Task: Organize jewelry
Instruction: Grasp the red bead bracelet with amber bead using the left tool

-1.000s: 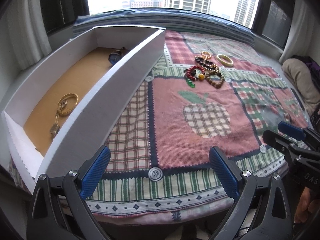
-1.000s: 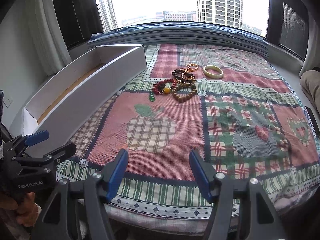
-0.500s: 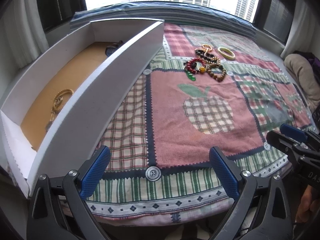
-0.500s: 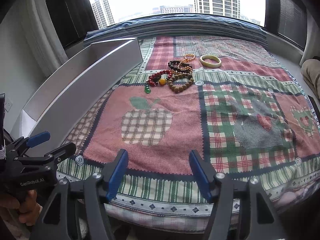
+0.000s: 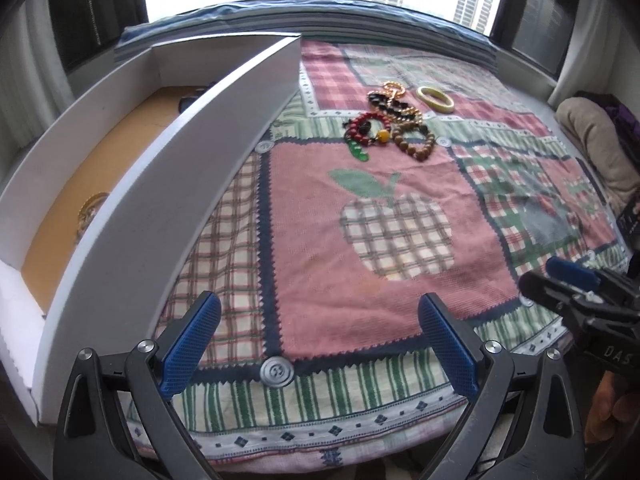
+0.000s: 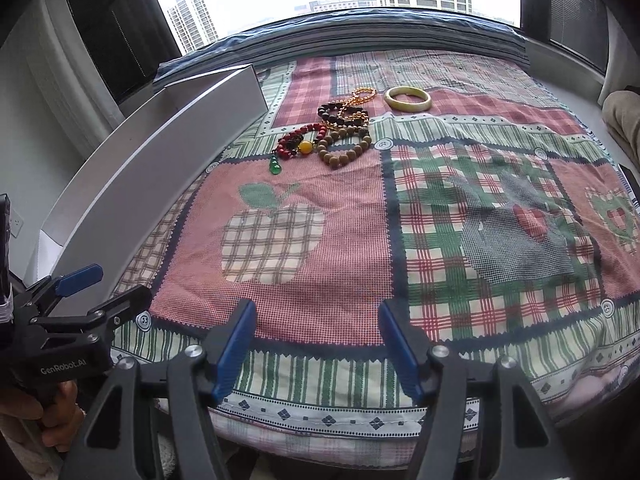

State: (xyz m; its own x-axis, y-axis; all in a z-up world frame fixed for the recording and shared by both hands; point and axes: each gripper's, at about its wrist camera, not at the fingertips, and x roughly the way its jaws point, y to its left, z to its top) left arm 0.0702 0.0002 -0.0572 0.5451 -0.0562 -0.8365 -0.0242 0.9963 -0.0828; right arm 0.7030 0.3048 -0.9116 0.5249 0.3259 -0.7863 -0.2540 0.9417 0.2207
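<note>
Two pieces at most are glimpsed in the white box [image 5: 168, 184], while beaded bracelets [image 6: 332, 136] and bangle [image 6: 407, 98] are left on the quilt [image 6: 440, 216], far from left gripper [image 5: 316, 344] and right gripper [image 6: 316, 348], both held wide and empty.

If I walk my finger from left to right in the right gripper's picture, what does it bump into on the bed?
White box → green pendant → red bead bracelet → pale bangle.
</note>
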